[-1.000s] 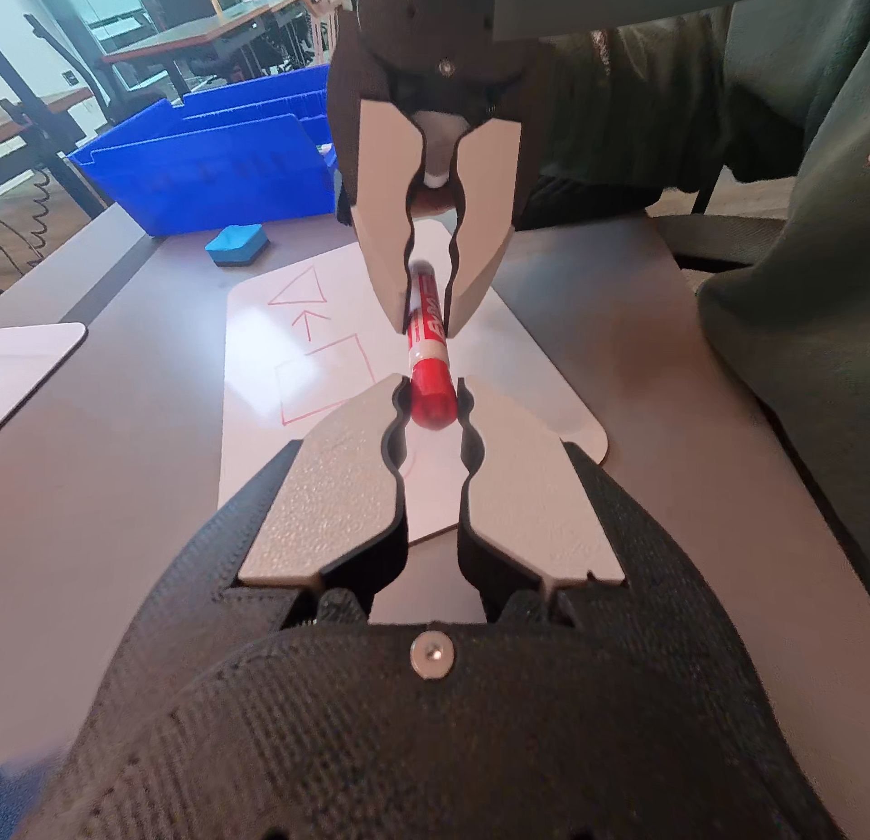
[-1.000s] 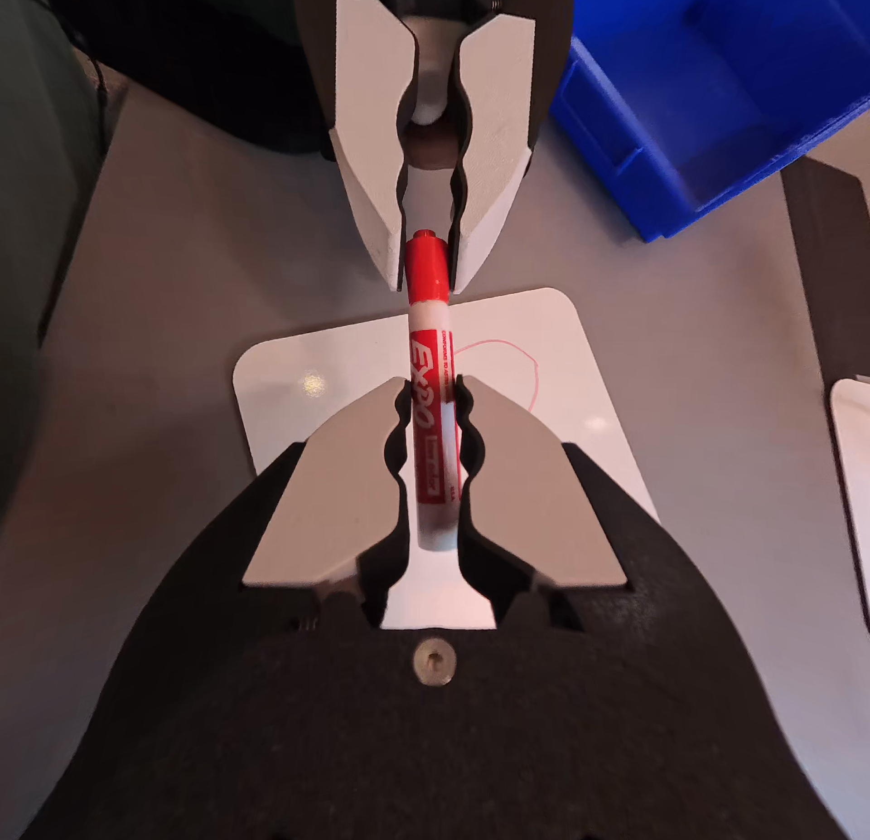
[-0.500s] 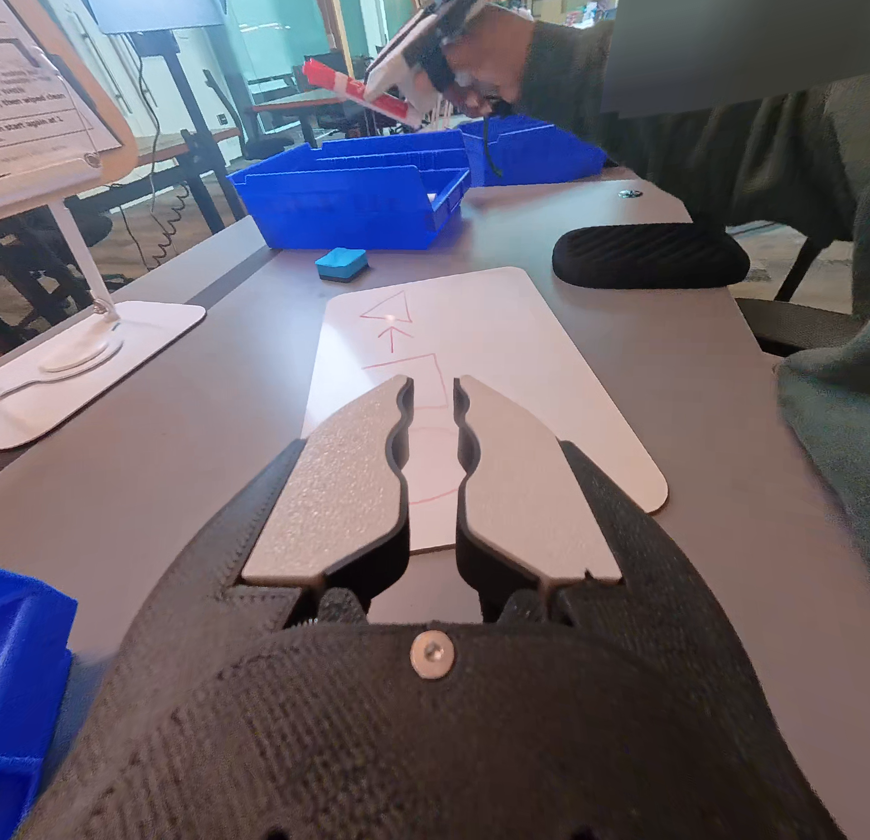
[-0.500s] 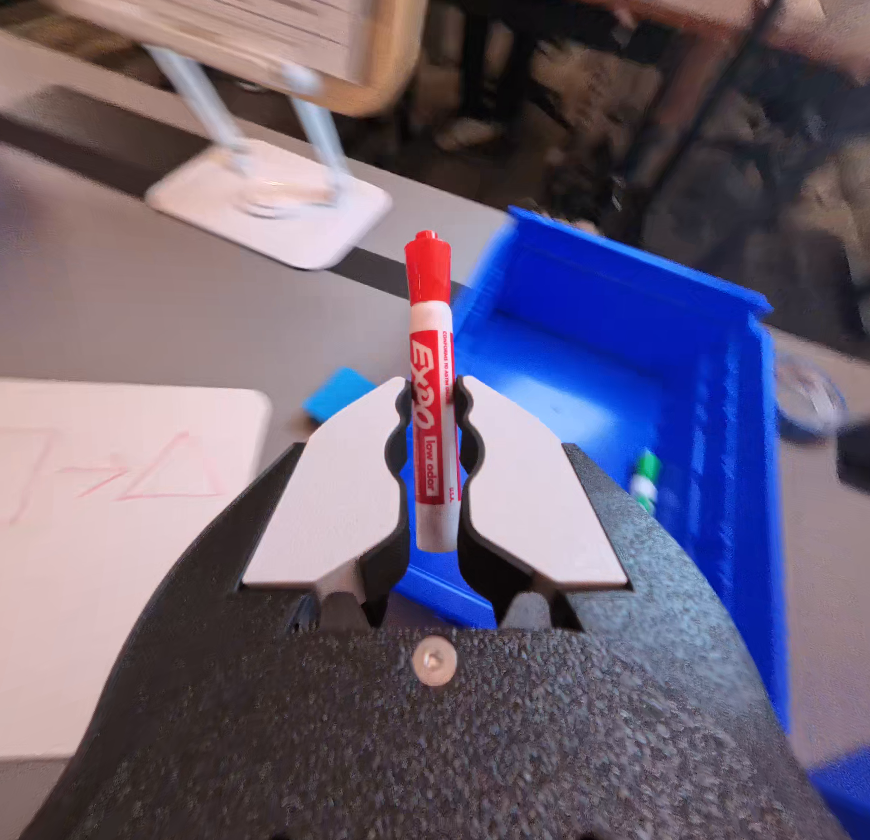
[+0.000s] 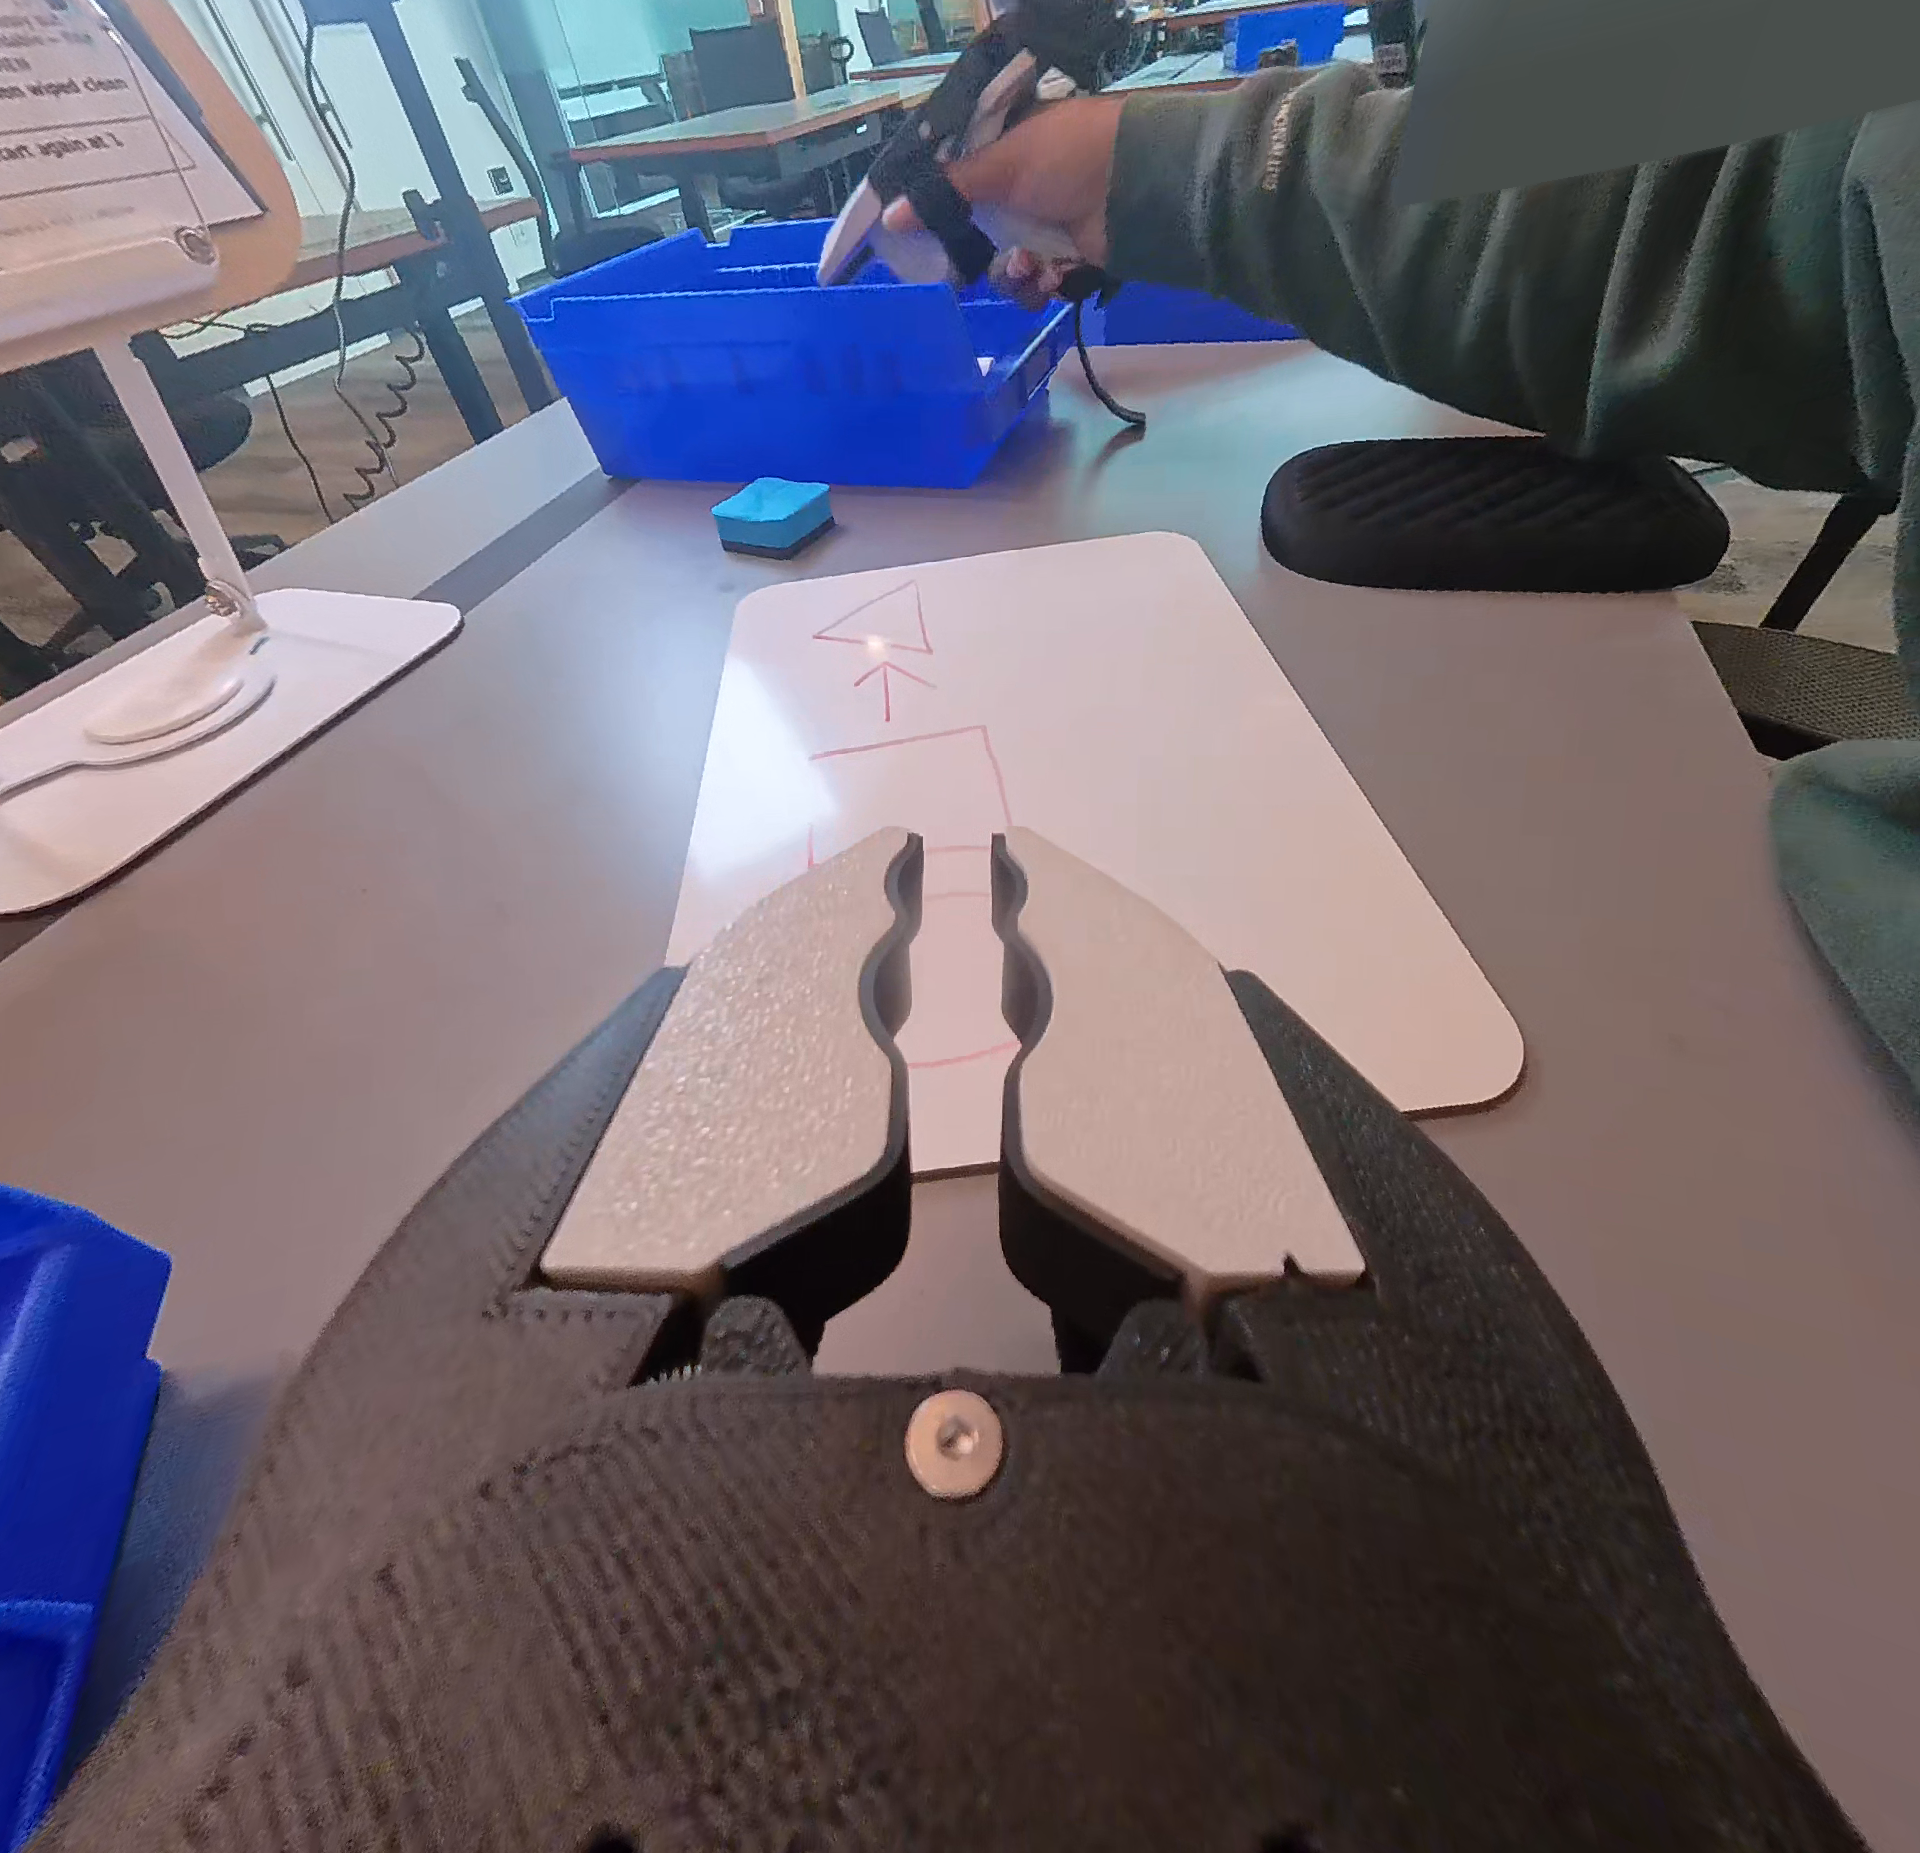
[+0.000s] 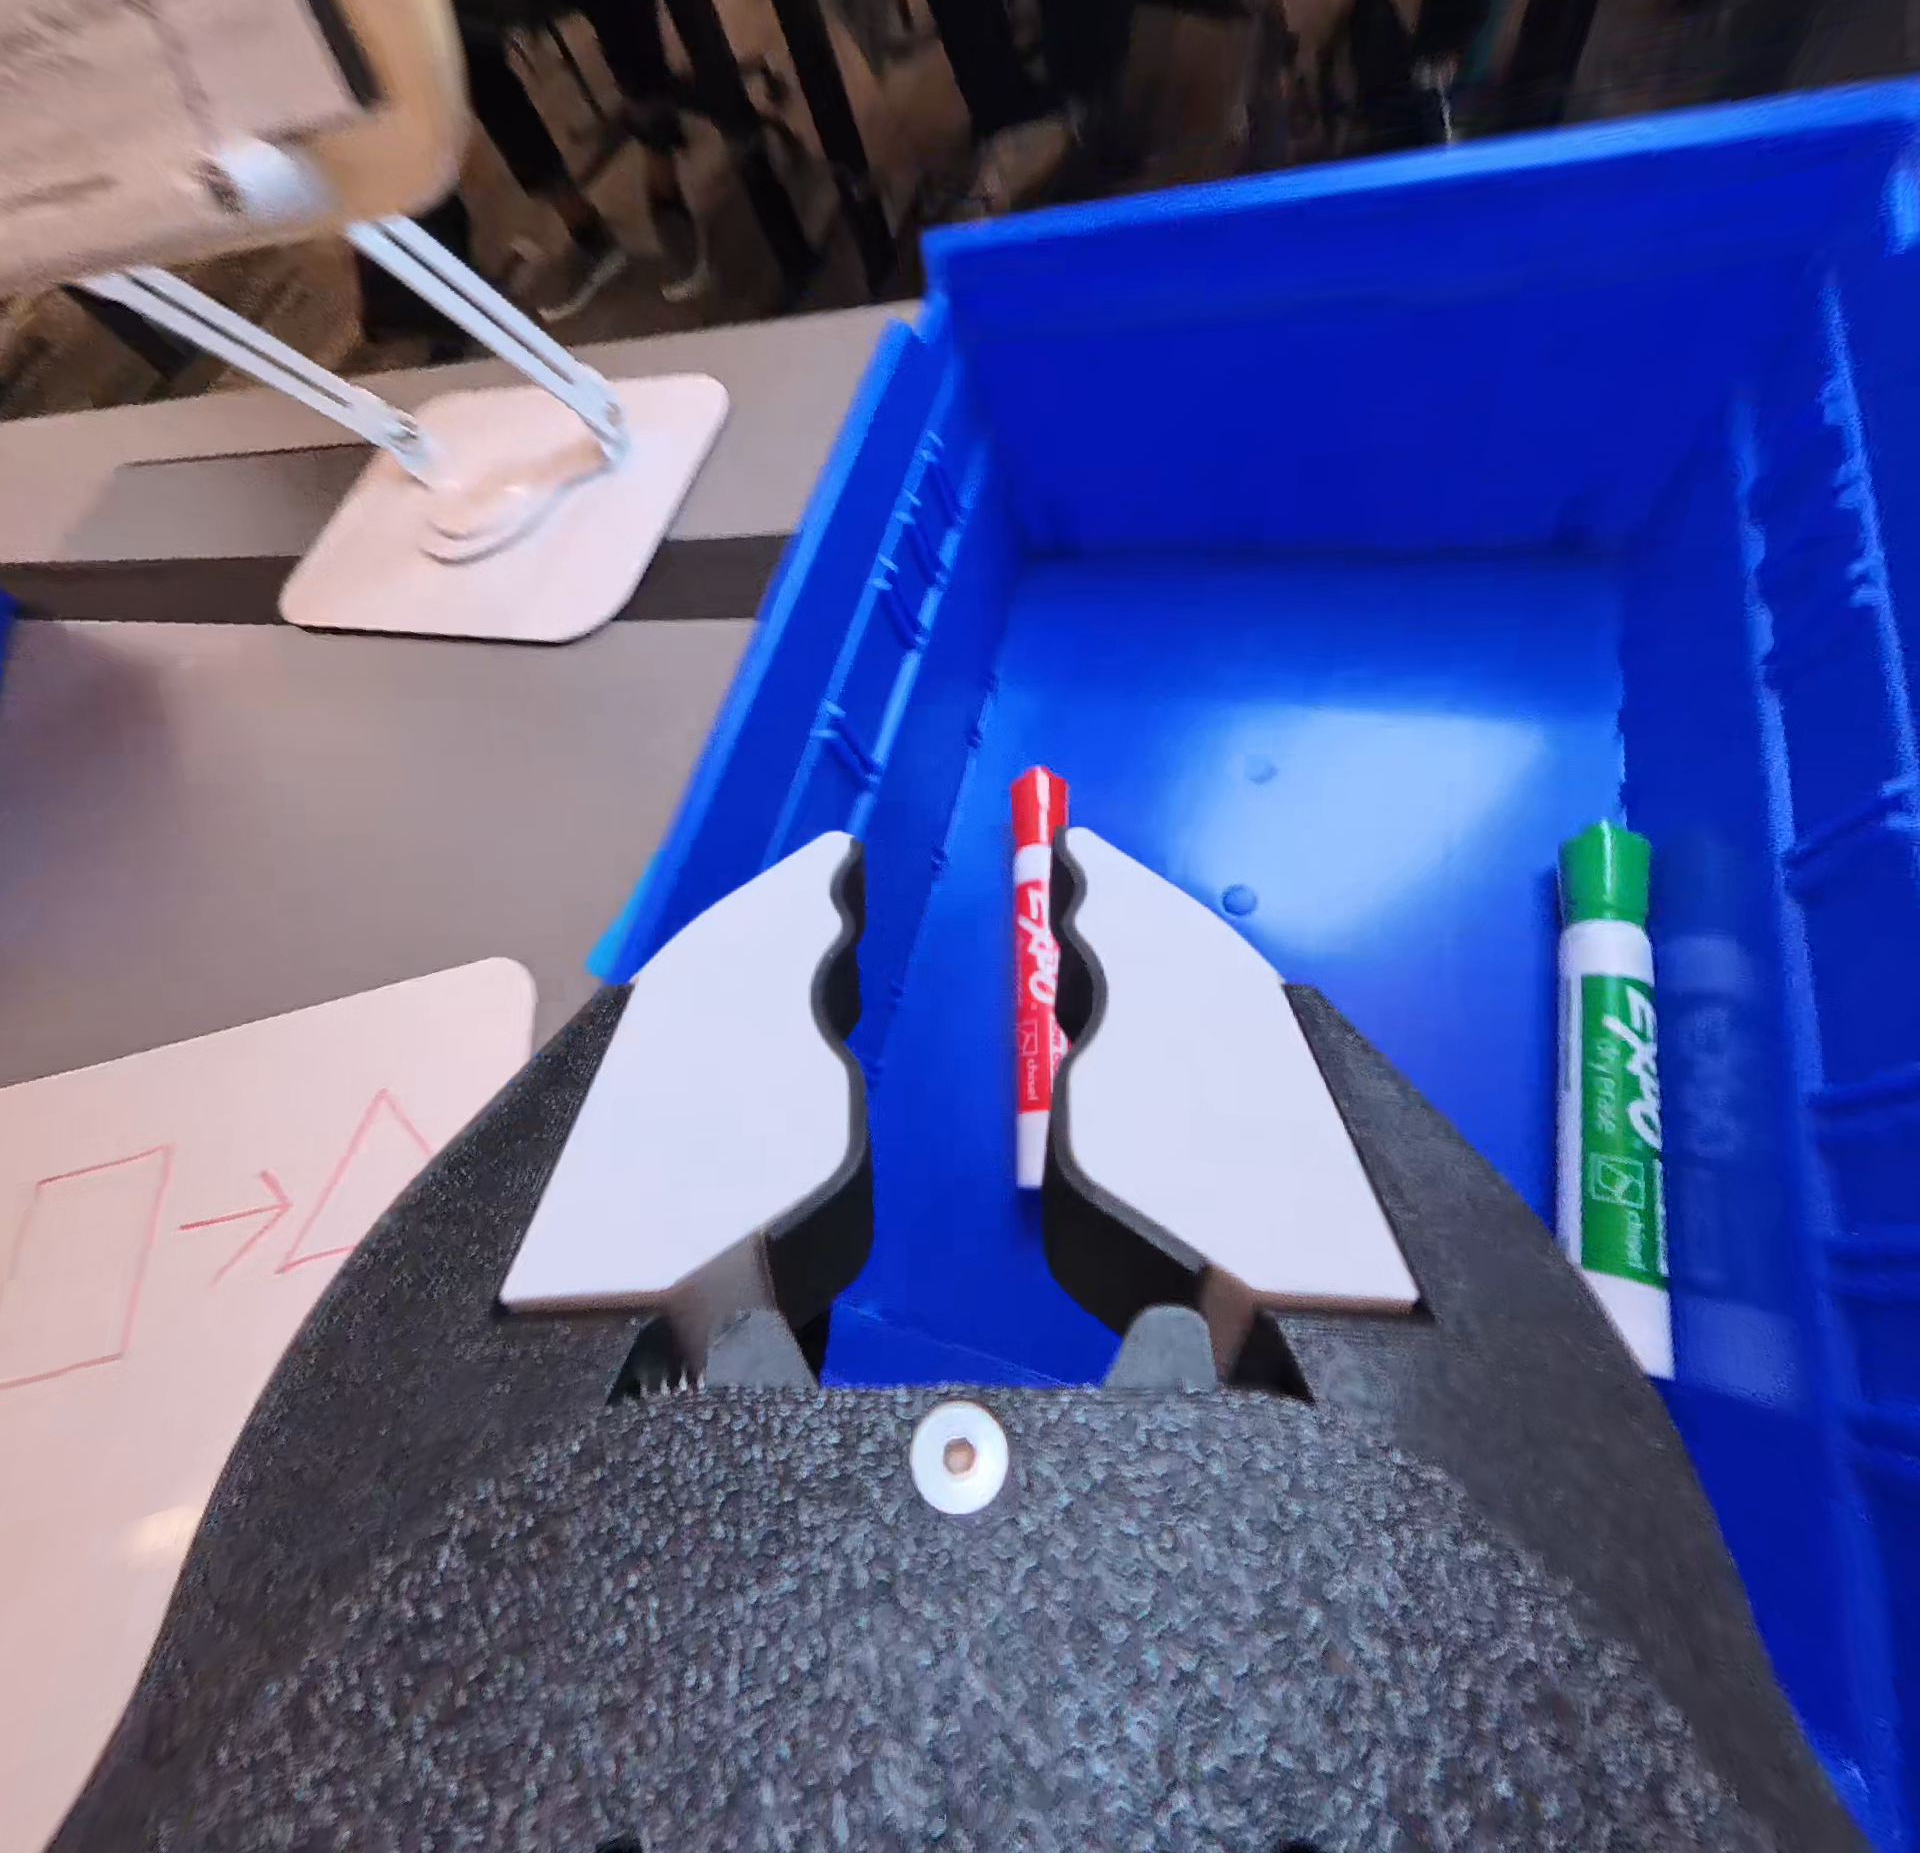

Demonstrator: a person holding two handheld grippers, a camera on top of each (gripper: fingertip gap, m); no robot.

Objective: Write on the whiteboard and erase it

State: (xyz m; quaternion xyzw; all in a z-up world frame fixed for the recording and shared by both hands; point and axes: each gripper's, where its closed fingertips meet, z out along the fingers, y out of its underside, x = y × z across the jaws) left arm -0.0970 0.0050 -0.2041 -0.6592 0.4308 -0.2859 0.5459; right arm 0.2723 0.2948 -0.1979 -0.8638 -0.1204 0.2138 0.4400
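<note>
**Blue bin under your right gripper, whiteboard under your left**

Blue plastic walls frame your right gripper [image 6: 956,858], whose jaws stand wide apart over the bin [image 6: 1299,421] and grip nothing. You can count two markers on the bin floor: one red marker [image 6: 1034,972] lying in the gap between your fingers, close against the right finger, and one green marker [image 6: 1610,1086] off to your right by the side wall. A blurred third shape sits beside the green one; what it is cannot be told. Ahead of your fingertips the bin floor is bare up to the far wall.

Your left gripper [image 5: 956,847] is narrowly parted and empty, over the near end of the one whiteboard [image 5: 1195,764], which bears red shapes: a triangle, an arrow, a square and a circle. One blue eraser [image 5: 772,515] lies beyond the board's far edge, just before the bin. To your left, grey table [image 5: 416,868] runs open to a white stand base [image 5: 260,681].
</note>
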